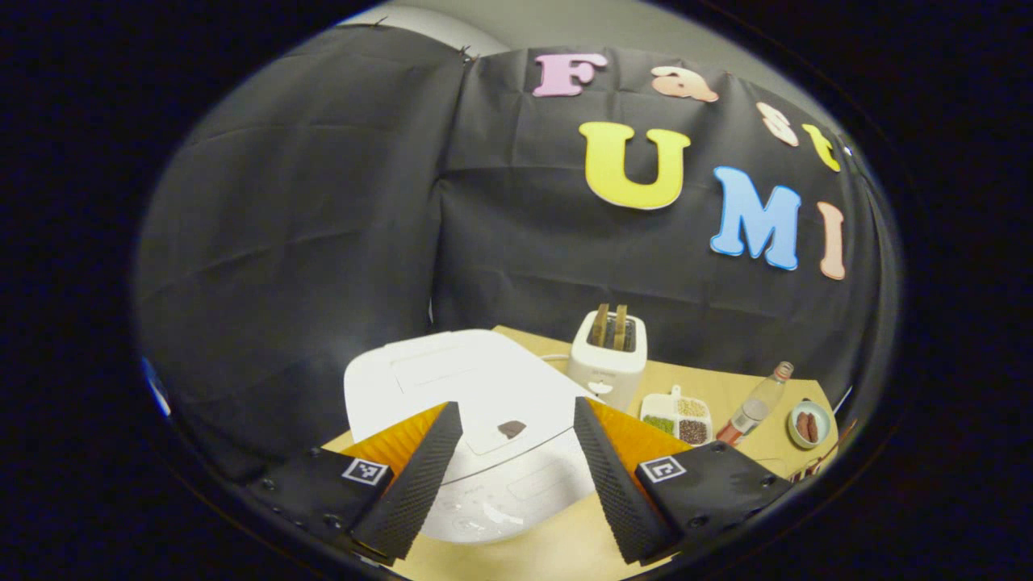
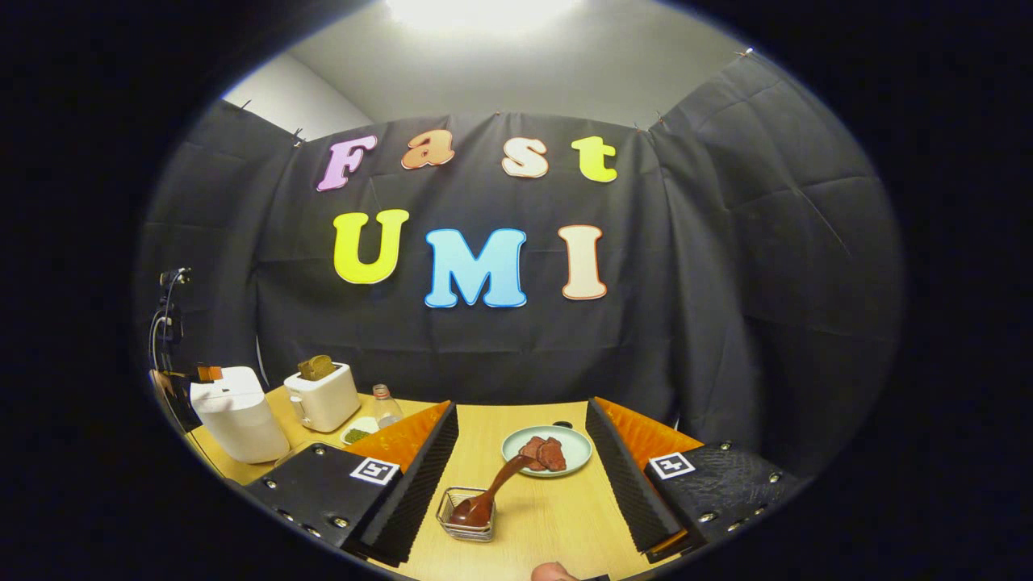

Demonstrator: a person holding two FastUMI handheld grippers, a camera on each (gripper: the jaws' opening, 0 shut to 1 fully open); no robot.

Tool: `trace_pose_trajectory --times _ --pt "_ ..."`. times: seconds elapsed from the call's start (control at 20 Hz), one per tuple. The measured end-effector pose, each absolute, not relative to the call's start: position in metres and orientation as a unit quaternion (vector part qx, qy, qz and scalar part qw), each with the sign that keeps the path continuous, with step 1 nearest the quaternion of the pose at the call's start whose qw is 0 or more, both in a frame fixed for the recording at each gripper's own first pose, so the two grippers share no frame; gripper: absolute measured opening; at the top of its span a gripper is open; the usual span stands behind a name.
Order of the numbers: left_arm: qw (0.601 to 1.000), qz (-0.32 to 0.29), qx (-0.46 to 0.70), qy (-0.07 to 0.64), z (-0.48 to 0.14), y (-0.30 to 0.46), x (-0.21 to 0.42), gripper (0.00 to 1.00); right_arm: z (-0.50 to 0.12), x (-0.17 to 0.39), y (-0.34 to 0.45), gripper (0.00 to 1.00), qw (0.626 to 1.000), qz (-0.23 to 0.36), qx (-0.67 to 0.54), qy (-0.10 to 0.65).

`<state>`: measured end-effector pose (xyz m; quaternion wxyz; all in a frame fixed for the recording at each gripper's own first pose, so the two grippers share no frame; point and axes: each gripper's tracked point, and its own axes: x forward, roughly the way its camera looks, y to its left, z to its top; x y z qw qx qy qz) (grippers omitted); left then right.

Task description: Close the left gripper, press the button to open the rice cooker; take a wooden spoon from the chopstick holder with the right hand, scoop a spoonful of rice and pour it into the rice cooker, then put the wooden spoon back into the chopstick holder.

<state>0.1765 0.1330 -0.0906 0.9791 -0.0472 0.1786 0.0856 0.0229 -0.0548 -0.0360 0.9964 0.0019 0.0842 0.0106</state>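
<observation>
Overhead lamp glare at top of right gripper view; both views dim, fisheye-warped edges, slightly soft.

A white toaster (image 1: 608, 357) stands beyond the jaws in the left gripper view, two brown slices upright in its slots. To the right of the jaws there, a divided white dish (image 1: 679, 415) holds green, pale and dark grains in separate compartments. Just right of it a clear bottle (image 1: 754, 406) with an orange cap leans. Farther right sits a small bowl (image 1: 809, 424) with brownish pieces. In the right gripper view, a pale green plate (image 2: 546, 451) with reddish-brown pieces rests on the wooden surface (image 2: 557, 516) ahead, between the jaws.
</observation>
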Motion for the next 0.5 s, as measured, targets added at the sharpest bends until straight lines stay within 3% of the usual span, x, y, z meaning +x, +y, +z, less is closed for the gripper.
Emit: trace_pose_trajectory --times 0.1,0.5 --pt "0.988 0.069 -0.021 0.134 -0.058 0.128 0.166 0.97 -0.028 0.023 -0.036 0.97 0.997 0.022 0.011 0.078" --pt "0.999 0.011 -0.029 0.024 0.028 0.084 0.105 0.99 -0.005 0.017 0.006 0.97 0.999 0.027 0.009 0.024"
